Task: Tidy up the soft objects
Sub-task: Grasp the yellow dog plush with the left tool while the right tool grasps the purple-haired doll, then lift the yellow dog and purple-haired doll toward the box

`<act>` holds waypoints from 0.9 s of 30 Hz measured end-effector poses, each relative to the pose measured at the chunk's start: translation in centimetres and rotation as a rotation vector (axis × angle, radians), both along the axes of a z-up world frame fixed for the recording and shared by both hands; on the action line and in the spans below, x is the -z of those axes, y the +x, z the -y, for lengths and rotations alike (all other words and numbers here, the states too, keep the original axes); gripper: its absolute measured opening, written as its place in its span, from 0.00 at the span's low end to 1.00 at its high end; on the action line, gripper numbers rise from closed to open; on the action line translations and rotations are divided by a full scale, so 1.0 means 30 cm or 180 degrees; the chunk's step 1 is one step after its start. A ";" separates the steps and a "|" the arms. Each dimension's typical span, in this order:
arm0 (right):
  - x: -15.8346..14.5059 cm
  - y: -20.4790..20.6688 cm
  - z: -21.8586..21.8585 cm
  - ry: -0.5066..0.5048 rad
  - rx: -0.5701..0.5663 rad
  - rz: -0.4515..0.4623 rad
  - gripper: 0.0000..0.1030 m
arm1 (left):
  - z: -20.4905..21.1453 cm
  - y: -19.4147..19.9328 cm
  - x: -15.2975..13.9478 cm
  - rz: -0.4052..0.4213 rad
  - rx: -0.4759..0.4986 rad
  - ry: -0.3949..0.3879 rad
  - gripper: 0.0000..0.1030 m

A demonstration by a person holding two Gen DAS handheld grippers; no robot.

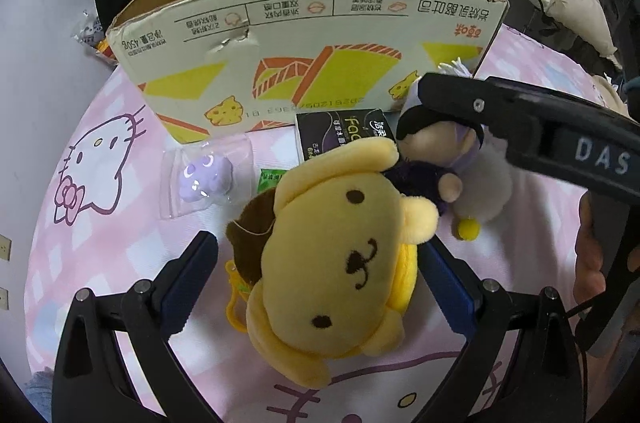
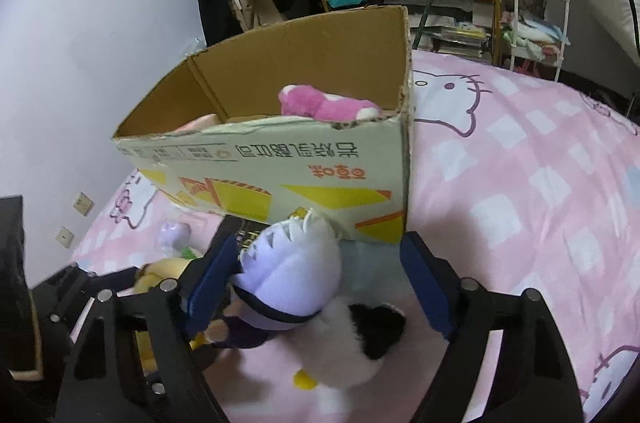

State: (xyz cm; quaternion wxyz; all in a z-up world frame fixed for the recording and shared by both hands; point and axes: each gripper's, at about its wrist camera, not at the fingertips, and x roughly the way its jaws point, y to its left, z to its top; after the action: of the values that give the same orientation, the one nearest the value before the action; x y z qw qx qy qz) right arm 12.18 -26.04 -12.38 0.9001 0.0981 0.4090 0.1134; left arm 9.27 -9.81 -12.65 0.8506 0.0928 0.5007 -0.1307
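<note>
A yellow dog plush [image 1: 340, 263] lies on the pink bed between the open jaws of my left gripper [image 1: 320, 263]; the pads do not press it. A white, purple and black plush [image 1: 472, 175] lies just right of it. My right gripper [image 2: 320, 279] is open around that plush [image 2: 296, 283], its left pad touching the purple hood. The right gripper shows from the side in the left wrist view [image 1: 520, 127]. The open cardboard box [image 1: 304, 35] stands behind both toys and holds a pink plush [image 2: 324, 103].
A small purple toy in a clear bag [image 1: 204, 175] lies left of the dog plush. A dark tissue pack [image 1: 340, 131] and a green packet [image 1: 266, 179] lie by the box. Shelves and a white rack [image 2: 540, 7] stand behind the bed.
</note>
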 end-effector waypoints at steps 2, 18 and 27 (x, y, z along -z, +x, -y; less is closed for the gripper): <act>0.003 0.003 0.001 0.0082 -0.0040 -0.0020 0.75 | 0.001 -0.002 -0.001 0.0012 0.0024 -0.0015 0.88; 0.002 0.002 -0.045 0.0119 -0.0229 -0.0057 0.49 | -0.010 -0.034 -0.051 0.0121 0.0049 -0.0118 0.68; -0.042 -0.040 -0.074 -0.0077 -0.0205 0.0142 0.48 | -0.031 -0.063 -0.087 0.0231 -0.0007 -0.0202 0.67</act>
State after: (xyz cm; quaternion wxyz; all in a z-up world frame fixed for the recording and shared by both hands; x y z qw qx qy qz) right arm 10.97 -23.82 -11.11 0.9060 0.0714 0.3931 0.1395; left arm 7.37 -8.87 -10.04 0.8709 0.0699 0.4653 -0.1422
